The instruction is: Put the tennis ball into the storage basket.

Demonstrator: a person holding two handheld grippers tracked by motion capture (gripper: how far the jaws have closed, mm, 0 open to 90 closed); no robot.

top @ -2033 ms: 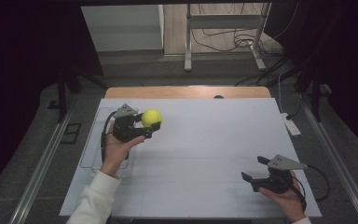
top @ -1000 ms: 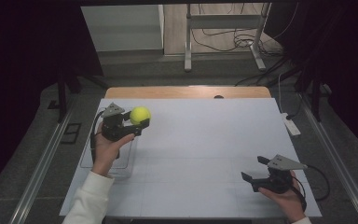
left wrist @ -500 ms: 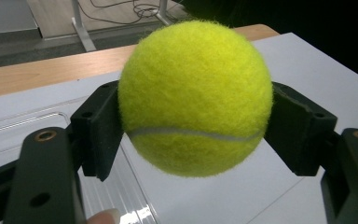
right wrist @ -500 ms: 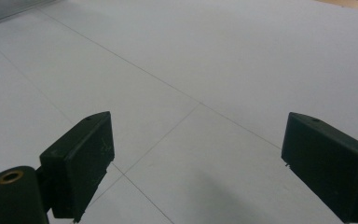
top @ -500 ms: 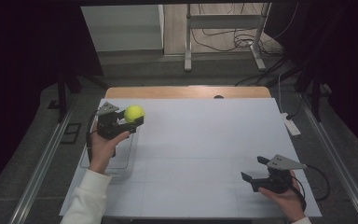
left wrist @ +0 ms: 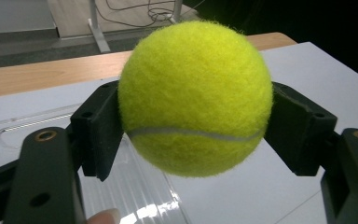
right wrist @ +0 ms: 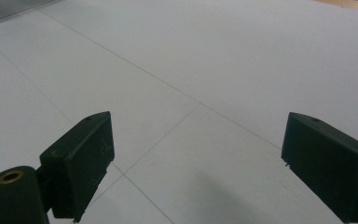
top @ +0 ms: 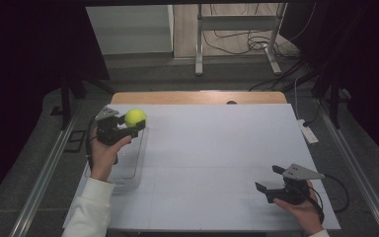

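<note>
A yellow-green tennis ball [top: 135,117] is held in the air at the table's far left, over a clear plastic tray [top: 128,165]. My left gripper [top: 128,124] is shut on it. In the left gripper view the tennis ball [left wrist: 196,95] sits squeezed between both black pads [left wrist: 100,130], with the clear tray [left wrist: 135,186] below it. My right gripper [top: 271,180] rests low at the table's near right, open, with nothing between its fingers. The right gripper view shows its jaws wide apart over bare white table surface [right wrist: 205,84].
The white table top [top: 217,148] has a wooden strip [top: 192,97] along its far edge. A small white device [top: 307,132] lies at the right edge. Metal rails run down both sides, and a frame with cables stands beyond the table.
My left gripper has carried the tennis ball leftward and a little farther away, from beside the tray to above its far end. The right gripper has stayed in place.
</note>
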